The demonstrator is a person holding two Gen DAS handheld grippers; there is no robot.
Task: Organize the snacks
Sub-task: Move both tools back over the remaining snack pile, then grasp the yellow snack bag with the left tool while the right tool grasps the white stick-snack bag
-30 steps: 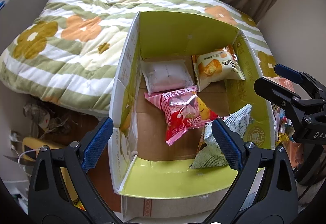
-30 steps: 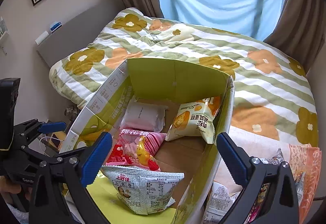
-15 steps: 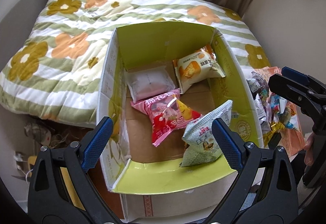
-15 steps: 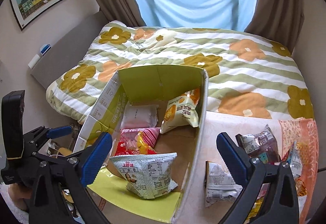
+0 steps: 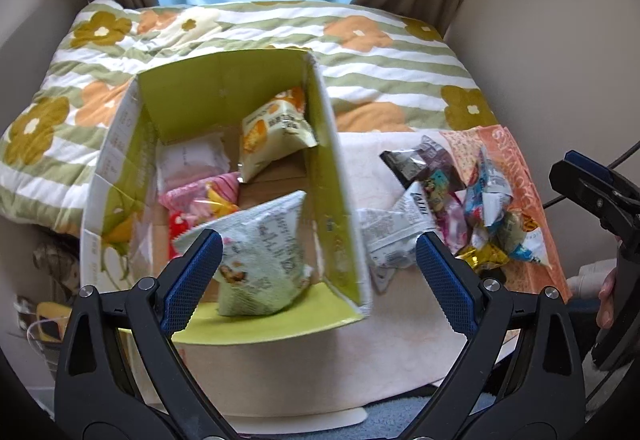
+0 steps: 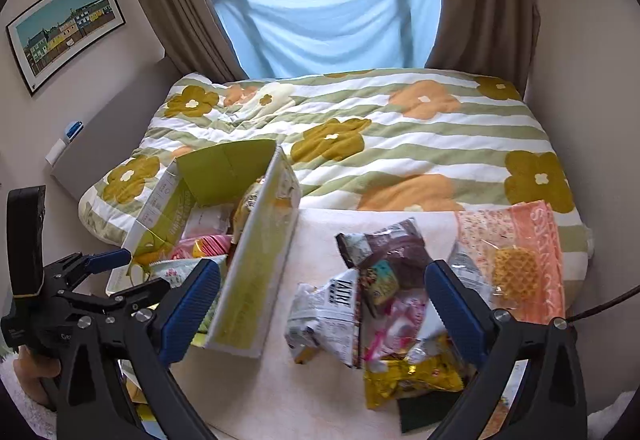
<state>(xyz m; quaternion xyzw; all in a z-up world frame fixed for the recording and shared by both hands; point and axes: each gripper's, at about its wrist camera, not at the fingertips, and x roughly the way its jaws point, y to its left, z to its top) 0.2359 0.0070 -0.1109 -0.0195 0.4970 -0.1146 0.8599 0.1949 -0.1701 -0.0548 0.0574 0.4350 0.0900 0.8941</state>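
Both my views have swung right since a second ago, off the box (image 5: 332,175) and toward the loose snack pile (image 6: 384,300) on the pale tabletop (image 6: 280,380). Four packets lie inside the box, the green-white bag (image 5: 264,256) nearest. I hold left gripper (image 5: 316,280) and right gripper (image 6: 320,312) with jaws wide, empty.

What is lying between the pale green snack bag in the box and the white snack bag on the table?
The box's right wall stands between the pale green snack bag and the white snack bag; the left wrist view shows it.
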